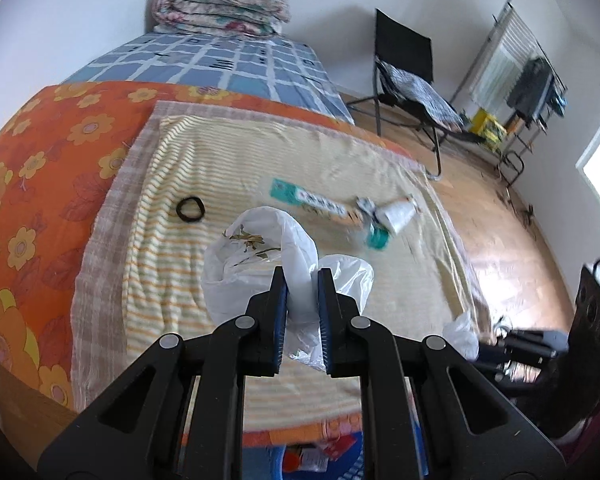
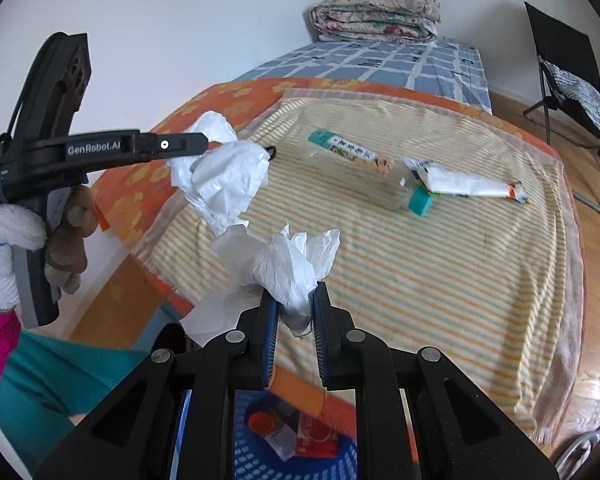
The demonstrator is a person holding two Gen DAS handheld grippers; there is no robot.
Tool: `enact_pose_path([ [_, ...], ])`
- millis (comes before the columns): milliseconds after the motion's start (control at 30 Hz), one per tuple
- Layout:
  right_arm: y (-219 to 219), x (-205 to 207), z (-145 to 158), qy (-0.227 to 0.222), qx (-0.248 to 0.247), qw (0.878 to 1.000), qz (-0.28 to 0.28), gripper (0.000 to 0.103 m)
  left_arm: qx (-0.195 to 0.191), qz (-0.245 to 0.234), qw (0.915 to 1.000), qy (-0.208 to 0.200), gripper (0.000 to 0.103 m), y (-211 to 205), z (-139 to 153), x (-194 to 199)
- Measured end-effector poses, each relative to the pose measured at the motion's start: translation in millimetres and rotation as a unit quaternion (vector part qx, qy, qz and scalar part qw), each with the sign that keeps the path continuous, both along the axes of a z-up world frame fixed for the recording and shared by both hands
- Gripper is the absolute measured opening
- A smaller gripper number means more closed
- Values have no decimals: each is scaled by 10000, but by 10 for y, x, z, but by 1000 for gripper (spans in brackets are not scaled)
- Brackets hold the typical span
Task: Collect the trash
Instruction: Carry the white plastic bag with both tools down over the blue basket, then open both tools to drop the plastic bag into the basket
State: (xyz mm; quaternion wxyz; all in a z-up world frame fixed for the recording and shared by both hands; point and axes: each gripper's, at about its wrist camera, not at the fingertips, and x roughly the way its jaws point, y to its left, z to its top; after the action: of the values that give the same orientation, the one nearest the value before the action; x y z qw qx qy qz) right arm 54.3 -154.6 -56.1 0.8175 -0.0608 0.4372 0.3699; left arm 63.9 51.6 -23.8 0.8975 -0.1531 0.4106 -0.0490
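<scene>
A white plastic bag (image 1: 260, 264) hangs over the striped towel (image 1: 220, 160) on the bed, held at two places. My left gripper (image 1: 302, 280) is shut on one bunched edge; the right wrist view shows this left gripper (image 2: 206, 144) at the left, in a person's hand (image 2: 68, 240). My right gripper (image 2: 294, 304) is shut on another bunched edge of the bag (image 2: 292, 268). Further back on the towel lie a teal and white carton (image 2: 344, 146), a clear bottle with a teal cap (image 2: 418, 202) and a white crumpled packet (image 2: 468, 186). A black hair tie (image 1: 191, 209) lies to the left.
A blue basket (image 2: 244, 456) holding red and orange packaging stands below the bed's near edge. A folded quilt (image 1: 220, 8) sits at the bed's far end. A black folding chair (image 1: 408, 84) and a drying rack (image 1: 516, 60) stand on the wooden floor at the right.
</scene>
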Motion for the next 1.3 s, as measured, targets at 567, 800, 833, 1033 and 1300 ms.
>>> enact_pose_path([
  [567, -537, -687, -192, 80, -248, 9996, 80, 15, 145, -944, 9951, 240, 13, -786, -257, -761],
  [800, -685, -858, -379, 244, -410, 9989, 39, 15, 155, -1114, 9928, 402, 13, -963, -421, -986],
  [833, -697, -876, -409, 278, -449, 9986, 42, 15, 173, -1140, 9923, 442, 13, -991, -457, -1023],
  [1033, -747, -998, -563, 387, -638, 9972, 69, 15, 260, -1311, 9884, 723, 13, -1128, -679, -1171],
  [1300, -708, -1081, -726, 550, -843, 9947, 200, 15, 360, -1413, 9842, 1006, 13, -1234, -921, -1311],
])
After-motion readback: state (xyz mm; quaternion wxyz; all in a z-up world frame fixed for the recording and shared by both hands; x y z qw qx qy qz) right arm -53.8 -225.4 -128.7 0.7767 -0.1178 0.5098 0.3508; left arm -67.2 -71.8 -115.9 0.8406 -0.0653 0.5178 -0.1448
